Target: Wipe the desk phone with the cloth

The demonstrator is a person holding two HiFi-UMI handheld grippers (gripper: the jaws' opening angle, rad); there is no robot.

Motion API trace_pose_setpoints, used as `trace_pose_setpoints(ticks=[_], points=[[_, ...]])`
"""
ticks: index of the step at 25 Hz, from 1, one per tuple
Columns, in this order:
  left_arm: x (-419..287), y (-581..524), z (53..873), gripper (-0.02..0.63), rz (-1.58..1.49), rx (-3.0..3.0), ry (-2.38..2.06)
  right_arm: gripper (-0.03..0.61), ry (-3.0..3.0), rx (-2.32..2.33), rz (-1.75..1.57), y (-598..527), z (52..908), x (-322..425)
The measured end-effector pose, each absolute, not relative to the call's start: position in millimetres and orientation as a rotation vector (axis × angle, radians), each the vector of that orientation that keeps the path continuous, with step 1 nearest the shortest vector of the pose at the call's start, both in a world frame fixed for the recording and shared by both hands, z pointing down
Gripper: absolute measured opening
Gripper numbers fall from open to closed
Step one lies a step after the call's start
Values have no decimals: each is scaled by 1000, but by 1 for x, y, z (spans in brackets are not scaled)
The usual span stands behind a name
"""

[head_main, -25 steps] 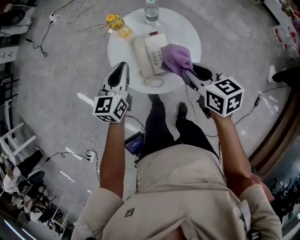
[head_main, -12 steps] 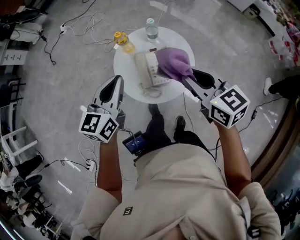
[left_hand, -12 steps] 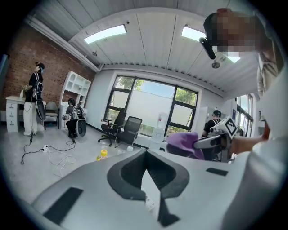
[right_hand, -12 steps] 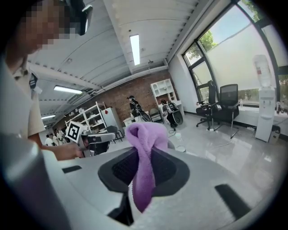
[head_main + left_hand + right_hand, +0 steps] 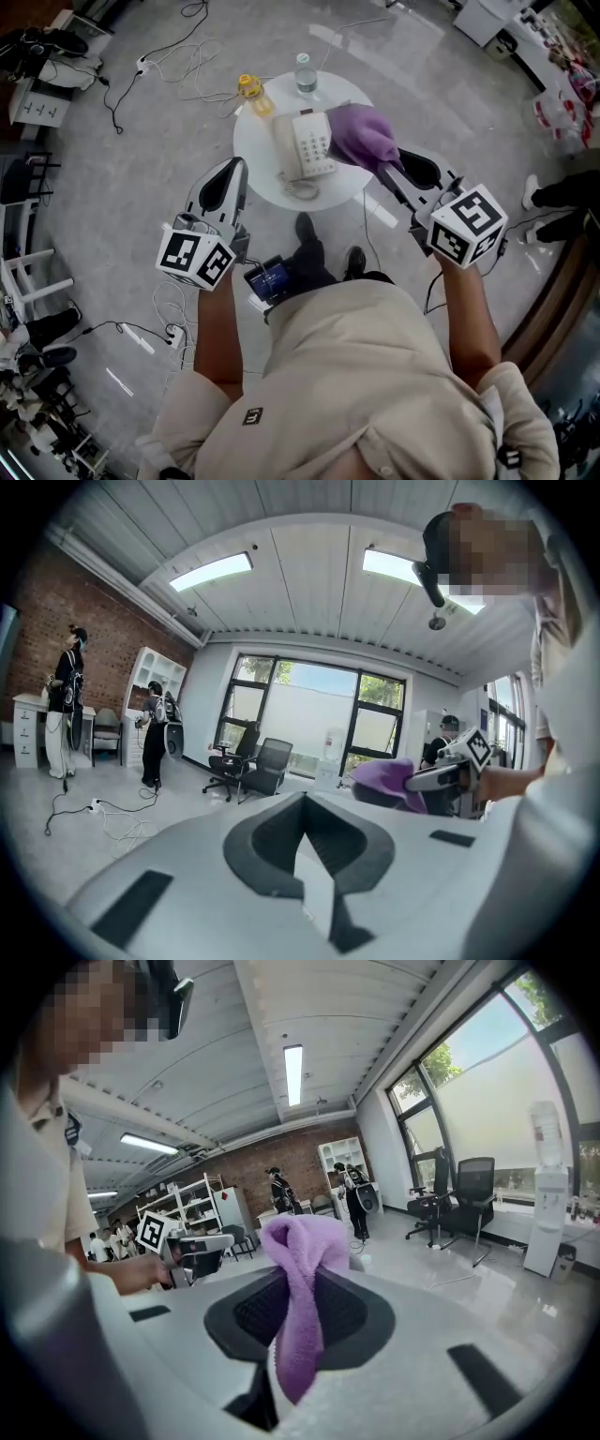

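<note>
Cloth (image 5: 361, 134) first, from the head view: the purple bundle hangs from your right gripper (image 5: 387, 167), bunched at the jaw tips and showing over the right edge of the round white table (image 5: 258, 178). The desk phone (image 5: 305, 145) lies flat near the table's middle, handset on its left side and coiled cord (image 5: 298, 187) at the near end. Two bottles (image 5: 251, 91) stand behind it. Your left gripper (image 5: 228, 183) hangs off the table's left side, apart from everything. In the left gripper view the jaws are pressed together with nothing between them, and only the room, the ceiling and your other tool with the cloth show beyond, no table. In the right gripper view the jaws are clamped on the cloth (image 5: 300, 1307), which stands up in a fold above them and trails down the gap; again no phone or tabletop is in sight. So I judge both tools to be well above the phone, with no wiping contact at this moment. Next you need to tip the right gripper down and lower the loose part of the cloth onto the keypad or handset. Press lightly so the phone does not slide; the empty left gripper could steady it.
</note>
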State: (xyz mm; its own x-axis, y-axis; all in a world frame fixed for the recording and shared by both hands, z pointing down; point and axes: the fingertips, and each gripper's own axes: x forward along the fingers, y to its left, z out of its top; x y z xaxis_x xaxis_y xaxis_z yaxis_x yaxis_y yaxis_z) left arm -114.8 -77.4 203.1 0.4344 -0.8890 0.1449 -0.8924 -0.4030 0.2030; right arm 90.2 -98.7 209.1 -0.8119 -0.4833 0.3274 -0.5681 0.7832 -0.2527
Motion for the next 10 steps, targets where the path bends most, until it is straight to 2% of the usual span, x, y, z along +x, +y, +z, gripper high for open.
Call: trace_pose_setpoints(ticks=[10], points=[[-110, -39, 167, 8, -5, 2463, -1593, 63, -2764, 799, 425, -62, 165, 96]])
